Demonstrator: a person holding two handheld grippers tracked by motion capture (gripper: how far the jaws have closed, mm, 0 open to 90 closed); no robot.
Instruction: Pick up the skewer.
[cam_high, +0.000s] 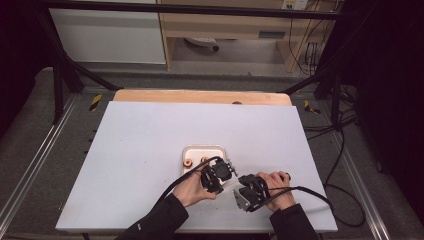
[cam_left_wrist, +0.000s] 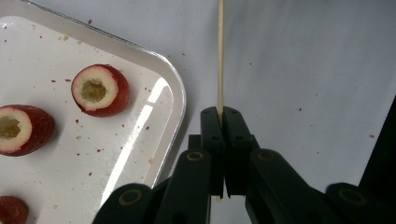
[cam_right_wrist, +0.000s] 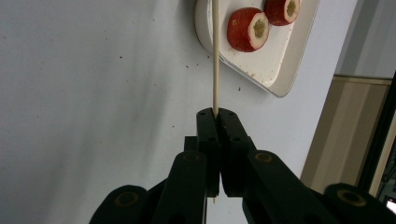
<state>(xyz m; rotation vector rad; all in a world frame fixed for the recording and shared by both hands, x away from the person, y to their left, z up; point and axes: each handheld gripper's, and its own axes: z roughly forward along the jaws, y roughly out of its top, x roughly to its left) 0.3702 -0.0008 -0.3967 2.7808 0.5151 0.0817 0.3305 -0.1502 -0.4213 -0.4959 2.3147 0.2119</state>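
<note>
My left gripper (cam_left_wrist: 220, 111) is shut on a thin wooden skewer (cam_left_wrist: 220, 56) that runs straight out past its jaws, just beside the rim of a white tray (cam_left_wrist: 175, 88). On the tray lie cored red fruit pieces (cam_left_wrist: 98, 90) with pale flesh. My right gripper (cam_right_wrist: 216, 112) is shut on a wooden skewer (cam_right_wrist: 215, 56) that points toward the tray (cam_right_wrist: 280, 70), where two fruit pieces (cam_right_wrist: 247, 29) lie. In the high view both grippers, left (cam_high: 222, 172) and right (cam_high: 246, 187), are held close together just in front of the tray (cam_high: 204, 149).
The tray stands on a white board (cam_high: 150, 150) over a wooden table top (cam_high: 200, 96). Small red crumbs dot the board and tray. Black cables (cam_high: 310, 192) trail from the grippers. Metal frame legs and cabinets stand beyond the table.
</note>
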